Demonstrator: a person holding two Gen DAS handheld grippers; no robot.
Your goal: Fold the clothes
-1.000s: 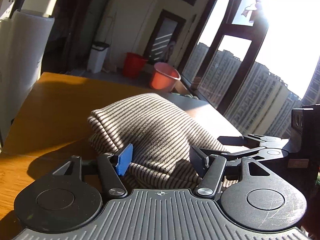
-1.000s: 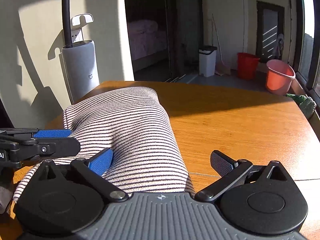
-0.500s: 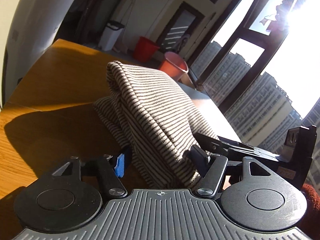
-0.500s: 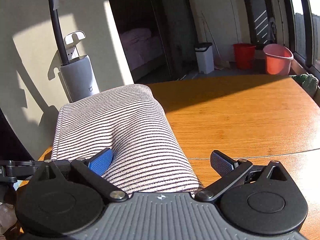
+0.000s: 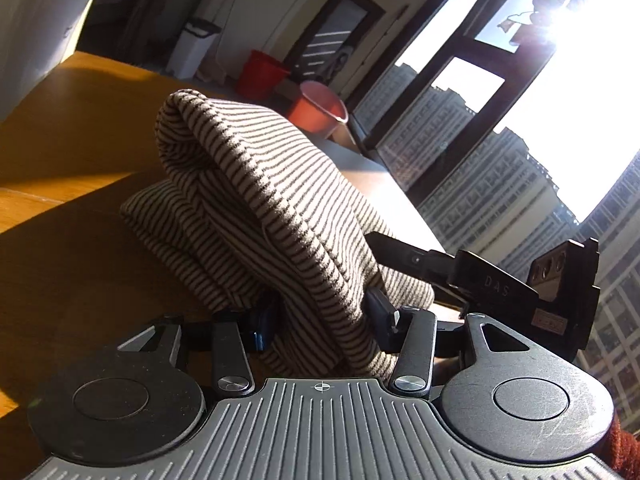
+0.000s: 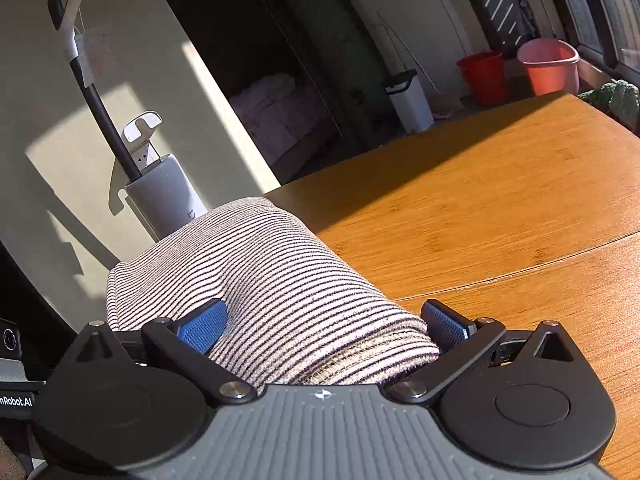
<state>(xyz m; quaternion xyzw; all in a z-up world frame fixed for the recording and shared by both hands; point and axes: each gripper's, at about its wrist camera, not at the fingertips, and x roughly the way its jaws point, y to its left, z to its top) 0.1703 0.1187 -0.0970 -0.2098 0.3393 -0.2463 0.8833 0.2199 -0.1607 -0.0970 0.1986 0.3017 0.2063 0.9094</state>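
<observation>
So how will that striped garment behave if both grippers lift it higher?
Likely floppy: the striped garment drapes in soft folds over the left gripper. Probably light, bulging between the right gripper jaws. Ribbed knit shouldn't slip much.

Striped garment [image 5: 256, 200]: soft ribbed knit cloth, matt. Surface [image 6: 500, 208]: smooth warm-toned wood, slight sheen. Left tongs [image 5: 320, 316] and right tongs [image 6: 320, 326]: matt black plastic, ribbed grey housing, bright metal pivot screws, textured blue pads [image 6: 202, 326].
</observation>
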